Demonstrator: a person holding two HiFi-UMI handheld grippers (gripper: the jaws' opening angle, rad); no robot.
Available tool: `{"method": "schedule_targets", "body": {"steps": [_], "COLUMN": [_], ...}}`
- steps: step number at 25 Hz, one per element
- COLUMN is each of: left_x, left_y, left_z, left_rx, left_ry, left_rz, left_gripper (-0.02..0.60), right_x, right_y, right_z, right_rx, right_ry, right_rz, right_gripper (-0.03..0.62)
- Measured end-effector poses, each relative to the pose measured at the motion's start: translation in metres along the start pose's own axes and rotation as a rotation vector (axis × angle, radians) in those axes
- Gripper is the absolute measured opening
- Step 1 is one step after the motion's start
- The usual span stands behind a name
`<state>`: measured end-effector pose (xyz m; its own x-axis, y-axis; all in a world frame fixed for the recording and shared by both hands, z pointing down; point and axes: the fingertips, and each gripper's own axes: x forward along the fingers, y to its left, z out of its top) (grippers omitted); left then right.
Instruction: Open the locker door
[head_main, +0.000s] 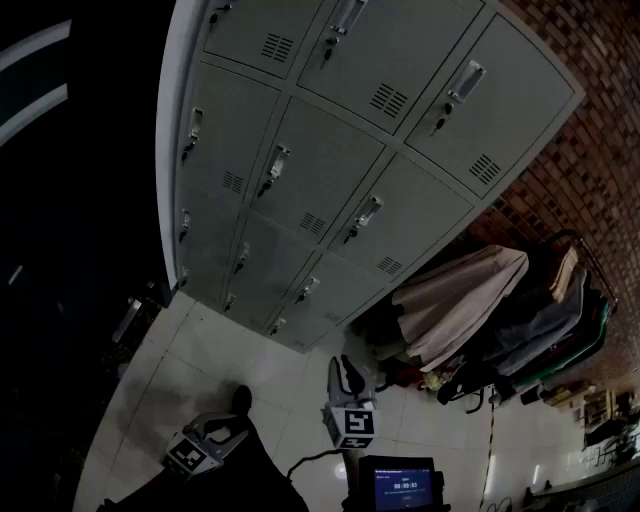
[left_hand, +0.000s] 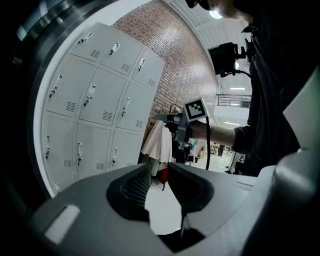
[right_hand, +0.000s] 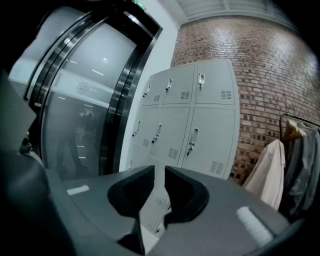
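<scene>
Locker bank (head_main: 330, 150): grey metal, filling the upper middle of the head view, with the doors in three columns.
Doors (head_main: 305, 170): every one in sight lies flush and shut, each with a handle at one edge and a small vent low in a corner.
Left gripper (left_hand: 159, 172): low at the bottom left of the head view, well apart from the lockers. Its jaws stand a narrow gap apart with nothing between them (only pale floor shows through).
Right gripper (right_hand: 159, 175): bottom centre of the head view, marker cube uppermost. Its jaws are a slit apart and hold nothing, and they point toward the lockers without touching them.
Brick wall (head_main: 590, 150): right of the lockers, running up the right edge of the frame.
Coats (head_main: 470, 300): hanging on a rack at centre right, just beside the lowest locker column.
Floor (head_main: 200, 360): pale tiles, lower left.
Screen (head_main: 403, 487): lit blue at the bottom edge.
Glass door (right_hand: 85, 100): dark-framed, filling the left half of the right gripper view.
</scene>
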<state>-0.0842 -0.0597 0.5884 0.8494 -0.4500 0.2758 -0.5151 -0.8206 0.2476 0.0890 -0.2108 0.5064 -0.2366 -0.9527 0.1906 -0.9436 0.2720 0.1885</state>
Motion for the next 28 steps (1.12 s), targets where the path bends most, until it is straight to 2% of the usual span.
{"method": "schedule_targets", "body": {"steps": [5,8,14,20,25,28], "left_x": [0.068,0.109,0.182,0.205,0.201,0.188], "left_y": [0.080,0.123,0.188,0.210,0.207,0.192], "left_z": [0.039,0.075,0.134,0.147,0.149,0.147], "left_rx": [-0.039,-0.047,-0.029,-0.040,-0.027,-0.024], "left_ry": [-0.041,-0.060,-0.080,-0.071,-0.068,-0.071], "left_rz": [0.077,0.099,0.114,0.143,0.132,0.108], "left_gripper": [0.118,0.118,0.117,0.117,0.115,0.115], "right_x": [0.139,0.219,0.328,0.358,0.352,0.326], "right_y": [-0.094,-0.139,-0.191,-0.200,-0.200,-0.187], "right_z": [0.057,0.090,0.119,0.120,0.118,0.115], "right_rx": [-0.088,-0.095,-0.071,-0.031,0.057,0.079], "right_ry": [-0.071,-0.100,-0.126,-0.154,-0.165,-0.169], "right_rz": [-0.019,-0.027,-0.049,-0.100,-0.036,0.003], "right_gripper": [0.089,0.094,0.094,0.080,0.054,0.056]}}
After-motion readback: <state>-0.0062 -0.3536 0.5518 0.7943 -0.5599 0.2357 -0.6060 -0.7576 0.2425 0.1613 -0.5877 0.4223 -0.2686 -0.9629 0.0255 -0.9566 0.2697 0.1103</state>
